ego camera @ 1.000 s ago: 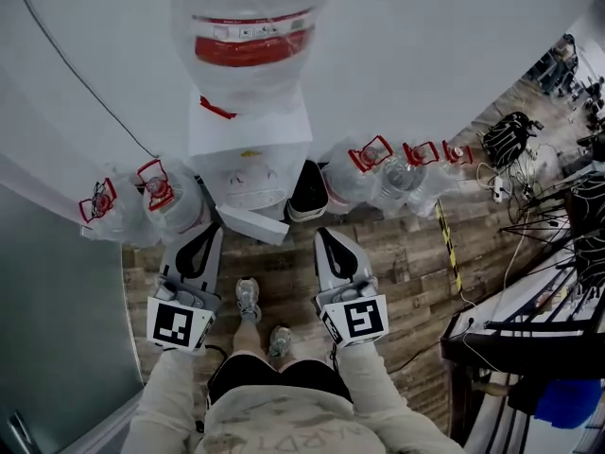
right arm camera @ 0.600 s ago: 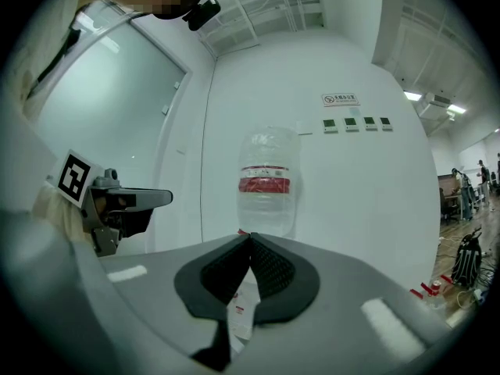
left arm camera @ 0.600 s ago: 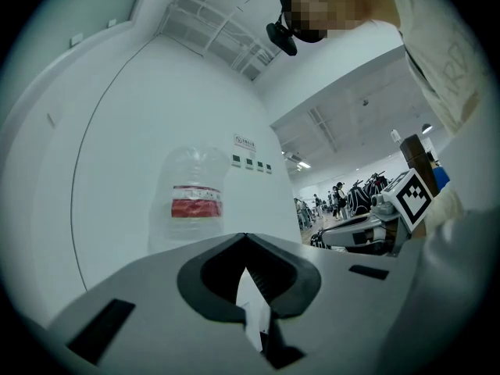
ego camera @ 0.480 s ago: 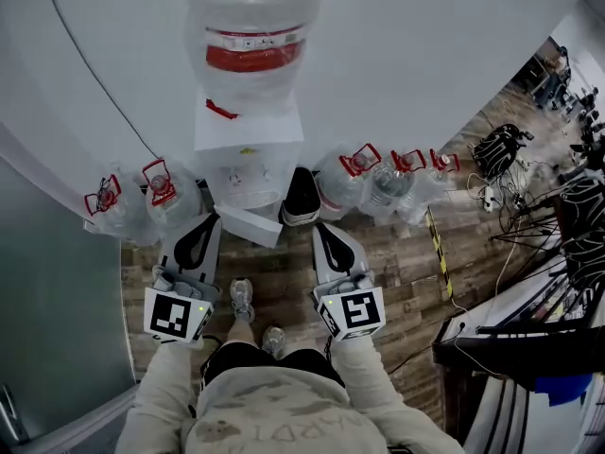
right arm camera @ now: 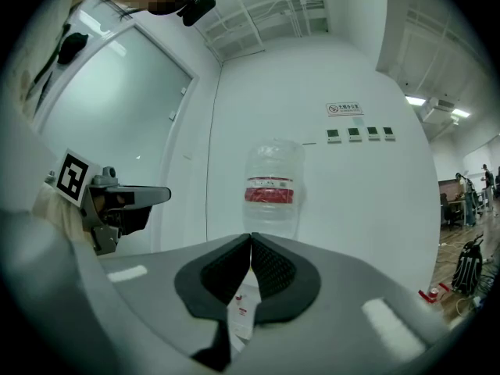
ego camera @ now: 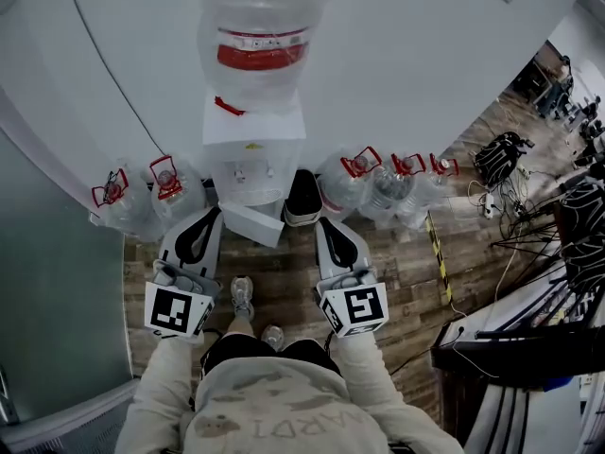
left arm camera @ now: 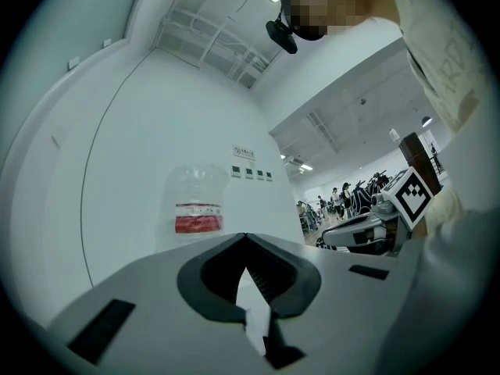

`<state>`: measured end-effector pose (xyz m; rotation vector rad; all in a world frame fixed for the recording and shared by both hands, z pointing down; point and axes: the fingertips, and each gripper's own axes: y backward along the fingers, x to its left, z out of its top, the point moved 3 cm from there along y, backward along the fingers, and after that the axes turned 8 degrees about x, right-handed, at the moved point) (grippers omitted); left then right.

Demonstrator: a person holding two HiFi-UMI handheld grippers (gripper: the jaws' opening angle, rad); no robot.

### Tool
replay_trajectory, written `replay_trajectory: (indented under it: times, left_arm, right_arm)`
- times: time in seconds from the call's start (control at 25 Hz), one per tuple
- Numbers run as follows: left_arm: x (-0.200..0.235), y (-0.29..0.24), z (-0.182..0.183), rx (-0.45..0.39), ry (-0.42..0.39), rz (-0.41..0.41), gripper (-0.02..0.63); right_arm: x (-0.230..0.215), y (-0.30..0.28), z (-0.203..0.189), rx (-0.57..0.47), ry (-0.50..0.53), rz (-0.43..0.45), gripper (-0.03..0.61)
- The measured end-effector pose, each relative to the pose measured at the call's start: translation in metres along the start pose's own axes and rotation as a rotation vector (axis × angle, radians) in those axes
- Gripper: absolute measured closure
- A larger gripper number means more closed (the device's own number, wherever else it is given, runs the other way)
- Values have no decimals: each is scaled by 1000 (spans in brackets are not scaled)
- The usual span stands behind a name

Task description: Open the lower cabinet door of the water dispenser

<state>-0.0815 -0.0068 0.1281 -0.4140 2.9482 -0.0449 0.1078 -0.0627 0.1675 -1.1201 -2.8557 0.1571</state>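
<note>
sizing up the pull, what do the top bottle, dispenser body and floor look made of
Top bottle: clear plastic, probably; it is see-through, with a red label band.
Dispenser body: smooth white panels, plastic or painted metal, can't tell which.
Floor: brown planks with grain and seams, wood or wood-look laminate.

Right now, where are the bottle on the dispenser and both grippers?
bottle on the dispenser (ego camera: 262, 51): head view, red label.
left gripper (left arm camera: 244, 239): left gripper view, jaw tips.
right gripper (right arm camera: 251, 239): right gripper view, jaw tips.
</note>
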Motion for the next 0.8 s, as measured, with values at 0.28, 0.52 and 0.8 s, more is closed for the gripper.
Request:
replay_trajectory:
  times: [0.28, 0.52, 0.8]
  left_arm:
    - [-10, 11, 6, -20, 6, 4, 612]
    - [-17, 15, 8, -18, 12, 9, 612]
    - [-25, 20, 11, -25, 14, 9, 612]
  right_arm:
    - [4, 14, 9, -14, 26, 3, 571]
    - [6, 24, 14, -31, 40, 6, 571]
    - [8, 34, 19, -43, 56, 11, 571]
